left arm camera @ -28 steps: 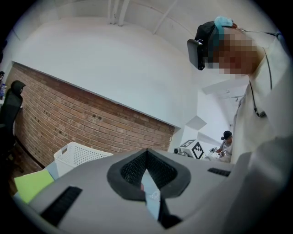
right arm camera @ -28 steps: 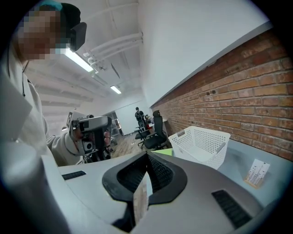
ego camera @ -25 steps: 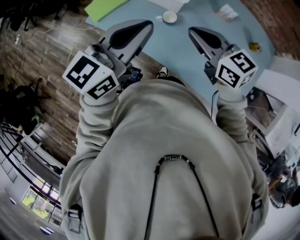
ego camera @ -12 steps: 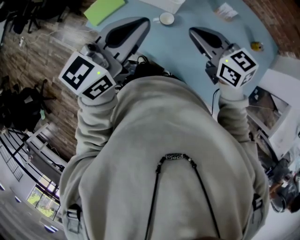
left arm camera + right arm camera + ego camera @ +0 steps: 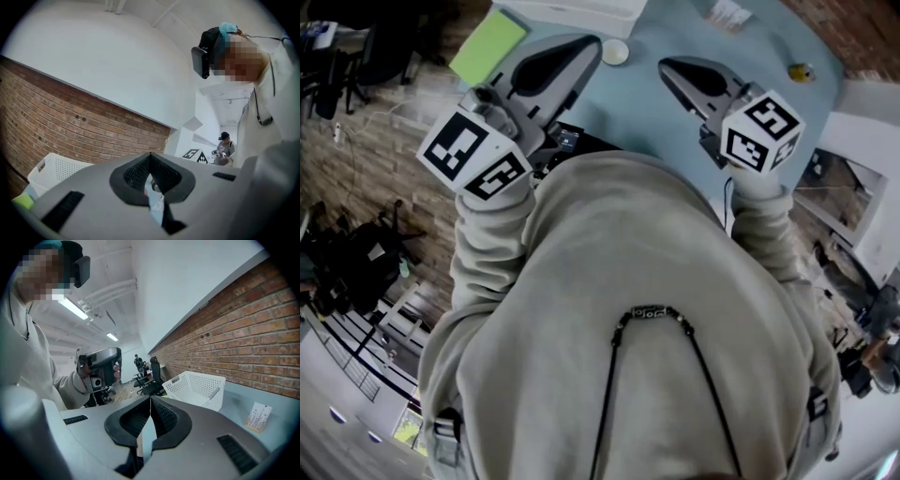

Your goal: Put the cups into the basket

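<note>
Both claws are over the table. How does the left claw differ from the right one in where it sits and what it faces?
The left claw reaches farther up the table, its tip near the white cup; the right claw sits over bare blue table. The left claw's view has the basket low at its left; the right claw's view has it ahead, slightly right. Both claws are shut and empty.

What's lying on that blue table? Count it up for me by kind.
White basket: 1
White cup: 1
Green sheet: 1
Printed card: 1
Small yellow object: 1
Total: 5
</note>
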The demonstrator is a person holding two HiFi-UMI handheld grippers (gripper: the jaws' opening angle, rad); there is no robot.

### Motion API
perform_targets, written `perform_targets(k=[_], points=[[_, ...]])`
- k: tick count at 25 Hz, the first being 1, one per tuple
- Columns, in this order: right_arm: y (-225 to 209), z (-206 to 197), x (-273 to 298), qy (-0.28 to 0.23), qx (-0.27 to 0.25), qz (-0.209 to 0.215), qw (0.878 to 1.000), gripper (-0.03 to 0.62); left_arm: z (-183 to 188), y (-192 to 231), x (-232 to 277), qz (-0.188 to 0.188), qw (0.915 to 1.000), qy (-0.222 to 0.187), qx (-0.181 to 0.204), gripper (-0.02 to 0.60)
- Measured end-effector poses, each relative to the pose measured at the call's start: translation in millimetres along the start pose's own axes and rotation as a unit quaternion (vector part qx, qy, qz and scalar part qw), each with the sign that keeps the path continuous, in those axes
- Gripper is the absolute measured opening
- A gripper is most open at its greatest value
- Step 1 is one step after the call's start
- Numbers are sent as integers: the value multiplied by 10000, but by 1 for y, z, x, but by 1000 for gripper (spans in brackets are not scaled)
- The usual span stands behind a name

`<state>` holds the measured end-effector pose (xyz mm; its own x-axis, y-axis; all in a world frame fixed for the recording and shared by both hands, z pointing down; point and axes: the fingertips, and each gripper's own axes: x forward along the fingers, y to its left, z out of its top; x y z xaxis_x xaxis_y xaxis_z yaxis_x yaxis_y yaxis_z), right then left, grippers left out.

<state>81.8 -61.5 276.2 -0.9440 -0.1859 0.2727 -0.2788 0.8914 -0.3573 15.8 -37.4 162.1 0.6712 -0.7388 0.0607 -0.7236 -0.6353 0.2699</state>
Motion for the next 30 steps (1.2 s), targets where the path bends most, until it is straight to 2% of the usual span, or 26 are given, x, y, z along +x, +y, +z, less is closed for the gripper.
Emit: perform_targets(k=[13,19,24,27,30], points=[[-34,14,77,300,337,-648,9969,14,4,104,12,-700,9963,158,-472,-2],[-43,24,113,398,436,-980,9934,14,-5,136,31,-1276,9885,332,-746,-2],[-63,17,122,462,696,-1285,9882,14,-18,164,46,-1521,9823,571,-937,-2],[-66,12,116,472,859,-1555,9830,14,-19,168,52,-1766,9761,631,-1099,-2],[-67,6,112,419,1015,-1778,9779,14,-22,167,55,-2005,9707,742,-1092,-2]])
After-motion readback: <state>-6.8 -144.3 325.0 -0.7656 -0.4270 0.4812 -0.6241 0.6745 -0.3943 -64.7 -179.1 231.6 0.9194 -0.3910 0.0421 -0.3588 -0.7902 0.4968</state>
